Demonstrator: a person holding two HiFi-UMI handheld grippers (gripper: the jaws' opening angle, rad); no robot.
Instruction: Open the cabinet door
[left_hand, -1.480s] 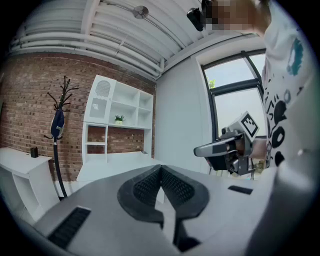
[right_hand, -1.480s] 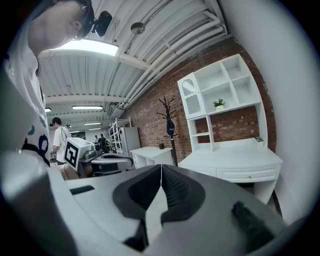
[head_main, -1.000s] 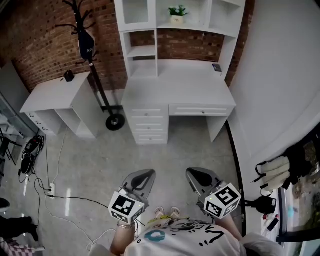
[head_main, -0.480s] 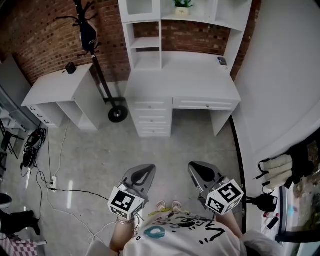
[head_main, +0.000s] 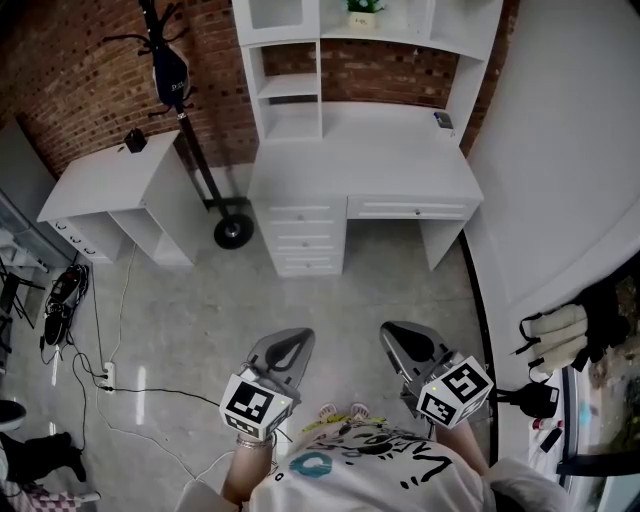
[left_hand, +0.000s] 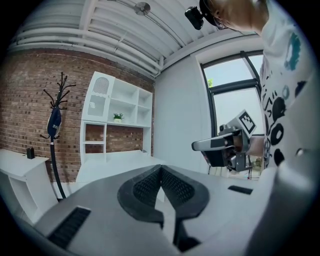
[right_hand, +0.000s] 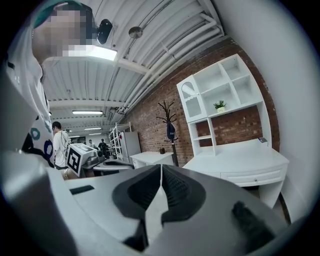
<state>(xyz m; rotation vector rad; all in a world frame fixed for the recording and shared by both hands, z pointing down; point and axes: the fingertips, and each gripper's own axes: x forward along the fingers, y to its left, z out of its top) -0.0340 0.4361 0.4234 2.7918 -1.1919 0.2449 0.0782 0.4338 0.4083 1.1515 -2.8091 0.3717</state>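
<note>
A white desk (head_main: 360, 165) with a shelf hutch stands against the brick wall, well ahead of me. The hutch's upper left compartment has a door with an arched mesh panel (left_hand: 100, 95), also seen as that door (right_hand: 189, 95) in the right gripper view. My left gripper (head_main: 290, 342) and right gripper (head_main: 393, 335) hang side by side over the concrete floor, far short of the desk. Both are shut with nothing between the pads: the left gripper (left_hand: 161, 168) and the right gripper (right_hand: 161, 165) each show their jaws meeting at the tips.
A coat stand with a dark bag (head_main: 170, 78) and a round base (head_main: 231, 233) stands left of the desk. A low white side unit (head_main: 100, 190) is further left. Cables (head_main: 95, 375) trail on the floor at left. A white wall (head_main: 560, 150) runs along the right.
The view has shifted slightly toward the desk and both grippers have drifted with it. Their jaws stay shut.
</note>
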